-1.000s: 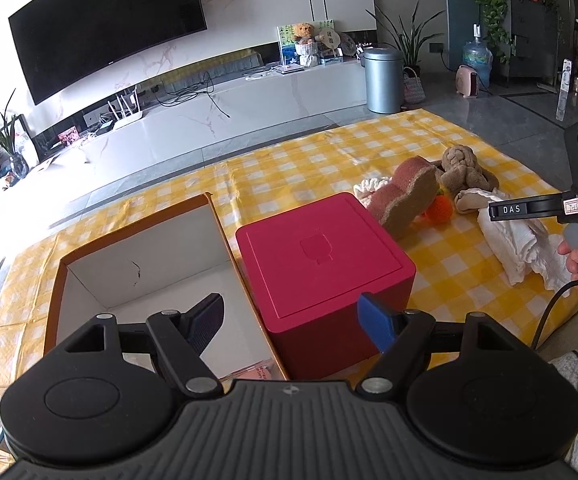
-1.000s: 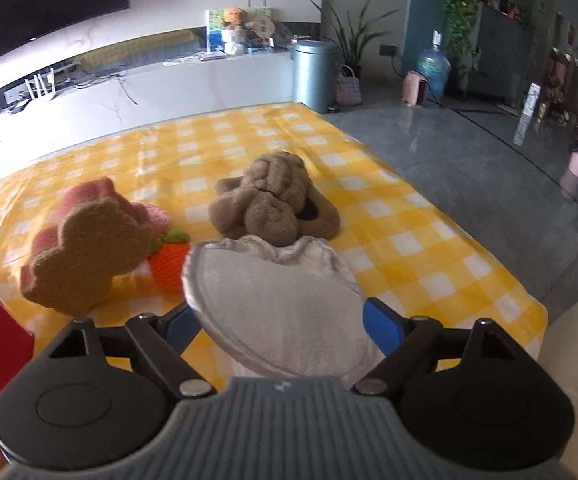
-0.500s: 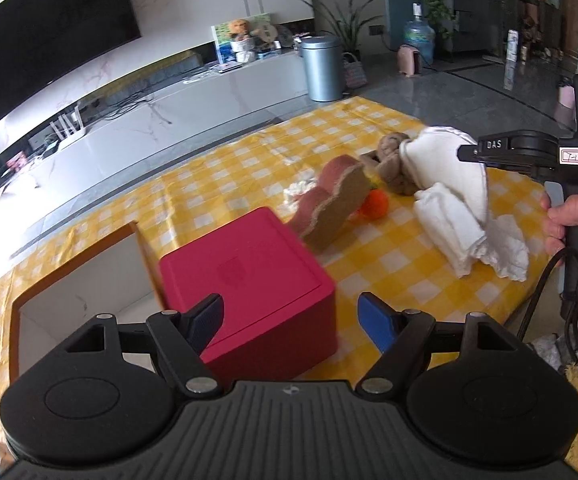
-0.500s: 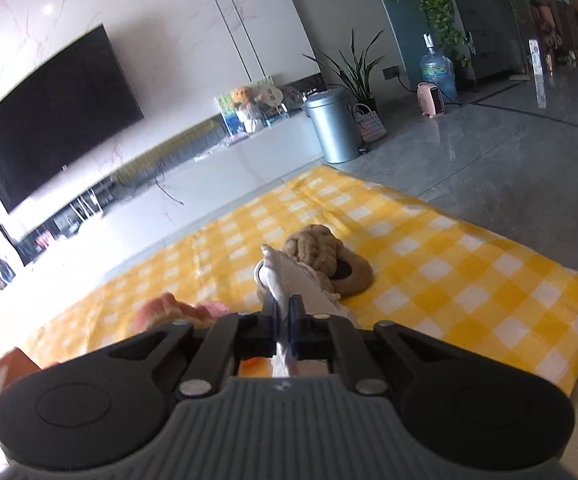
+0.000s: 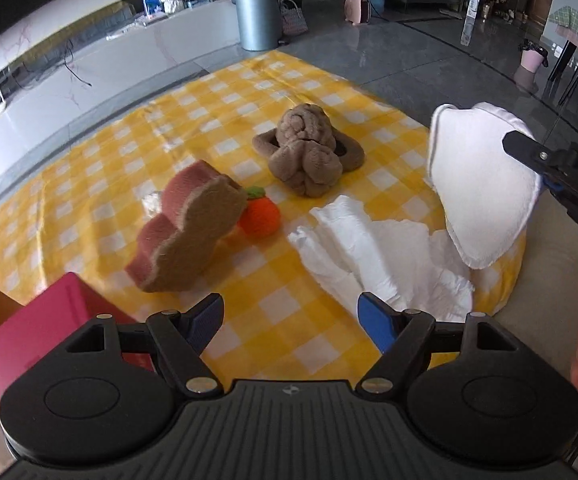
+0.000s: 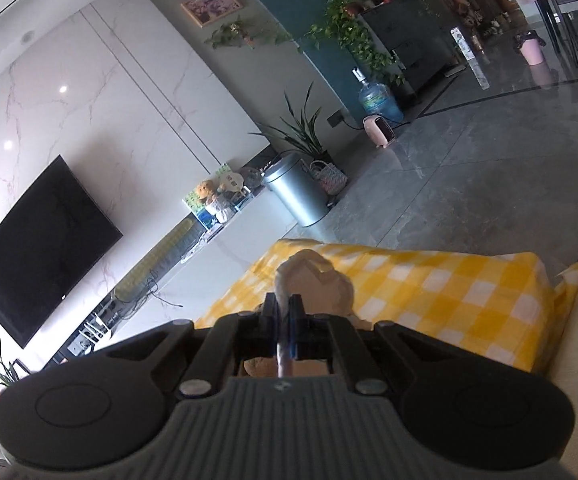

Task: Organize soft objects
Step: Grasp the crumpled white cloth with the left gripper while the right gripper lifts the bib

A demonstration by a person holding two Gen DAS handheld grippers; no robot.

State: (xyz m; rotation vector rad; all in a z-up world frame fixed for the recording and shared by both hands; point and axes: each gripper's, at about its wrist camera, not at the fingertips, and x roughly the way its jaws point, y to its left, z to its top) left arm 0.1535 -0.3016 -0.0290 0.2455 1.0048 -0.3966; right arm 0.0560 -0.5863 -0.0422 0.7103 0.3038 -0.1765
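We have the white cloth pad (image 5: 485,188) lifted clear above the right edge of the checked tablecloth (image 5: 217,112), clamped by its rim in our right gripper (image 6: 285,312). Our left gripper (image 5: 291,320) gapes empty, nearest the crumpled white cloth (image 5: 373,248) just ahead, toward its blue right finger.

checked tablecloth (image 5: 249,120), sponge (image 5: 185,236), knotted toy (image 5: 309,152)

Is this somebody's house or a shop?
Most likely a home's living room: a big TV on a marble wall, potted plants, and a yellow checked cloth with soft toys on it.
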